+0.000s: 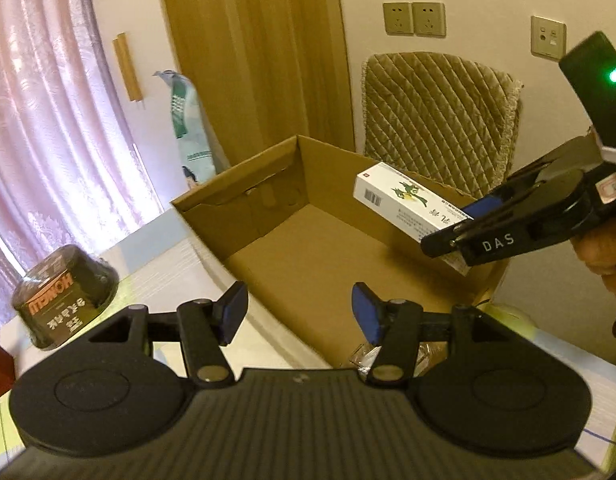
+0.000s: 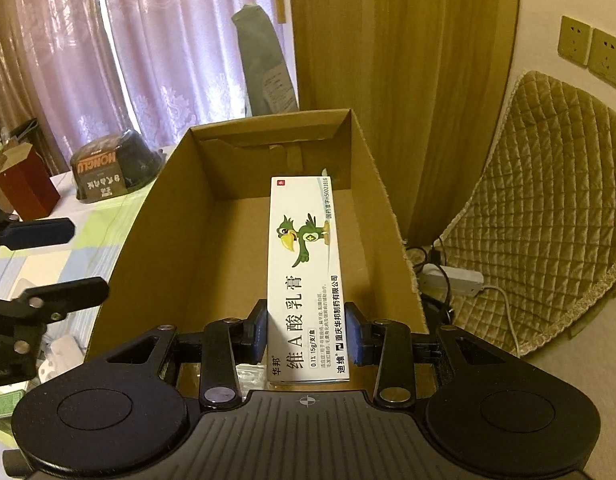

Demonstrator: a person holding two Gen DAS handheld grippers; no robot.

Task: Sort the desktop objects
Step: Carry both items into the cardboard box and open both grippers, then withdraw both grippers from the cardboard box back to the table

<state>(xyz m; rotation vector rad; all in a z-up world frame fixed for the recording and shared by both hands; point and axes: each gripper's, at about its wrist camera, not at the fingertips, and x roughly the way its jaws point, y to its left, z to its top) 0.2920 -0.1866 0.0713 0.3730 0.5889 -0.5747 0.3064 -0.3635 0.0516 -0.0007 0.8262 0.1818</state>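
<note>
You had the right gripper (image 2: 306, 338) clamped on the near end of the long white cardboard ointment carton with the green bird (image 2: 305, 276), held out over the open brown cardboard box (image 2: 147, 248); gripped that far back, it could have pivoted and clipped the box's right wall or landed askew. Your left gripper (image 1: 297, 314) hung spread and empty at the box's near edge. Beyond lay the pale striped tablecloth (image 1: 155, 280), a dark wrapped bowl (image 1: 65, 296) far left, then pink curtains (image 1: 47, 120) and a quilted chair (image 1: 436, 120).
</note>
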